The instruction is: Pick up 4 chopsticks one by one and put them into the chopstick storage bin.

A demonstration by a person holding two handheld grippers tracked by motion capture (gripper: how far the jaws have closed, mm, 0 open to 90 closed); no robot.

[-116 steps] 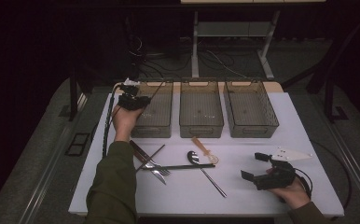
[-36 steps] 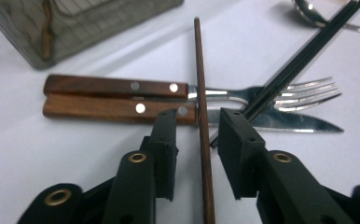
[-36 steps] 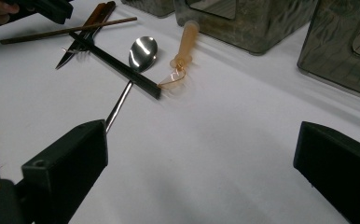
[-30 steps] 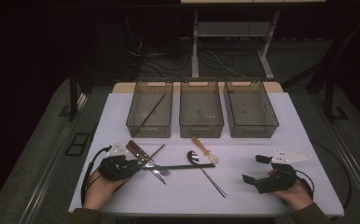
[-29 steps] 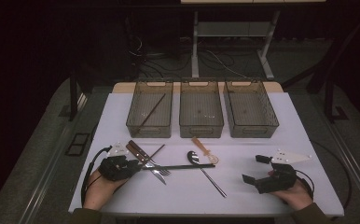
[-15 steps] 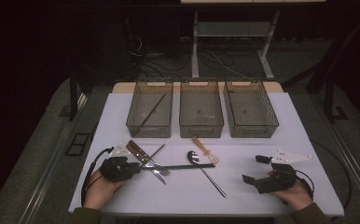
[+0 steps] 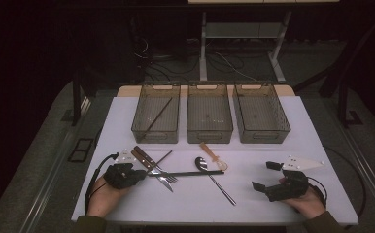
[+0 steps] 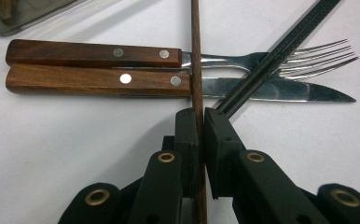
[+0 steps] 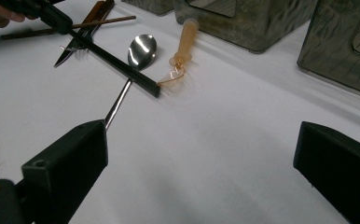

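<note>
Table: white top [image 7: 292, 145], person seated at near edge, one gripper per hand.
Bins: 3 clear bins in a row at the far side: L bin [image 7: 155, 137], mid bin [image 7: 210, 137], R bin [image 7: 263, 137]. L bin already held one stick [image 7: 157, 115].
Step (judged): lifting the brown stick [image 8: 196, 56] out of the cutlery pile, prob. bound for the L bin with its twin.
Doing it well: raise straight up & slowly, since the brown stick lay across fork & knife and just beside the black stick [image 8: 280, 49]. Grip was near one end, so the long free end may droop or swing; keep it level, clear the bin wall, then lower along the bin's length before letting go.
L gripper [image 8: 200, 116]: at table's near-left [image 7: 139, 175]. Jaws had just been closing & were pressed nearly together, pads pinching the brown stick. Black stick passed beside one pad, not between them.
R gripper [image 7: 267, 175]: near-right, well apart from the pile, jaws spread wide, holding nothing [image 9: 206, 154].
Cutlery: wood-handled fork [image 8: 243, 58] & knife [image 8: 94, 80] side by side under both sticks; steel spoon [image 7: 202, 164] & small orange spoon [image 7: 212, 154] in front of the mid bin.
</note>
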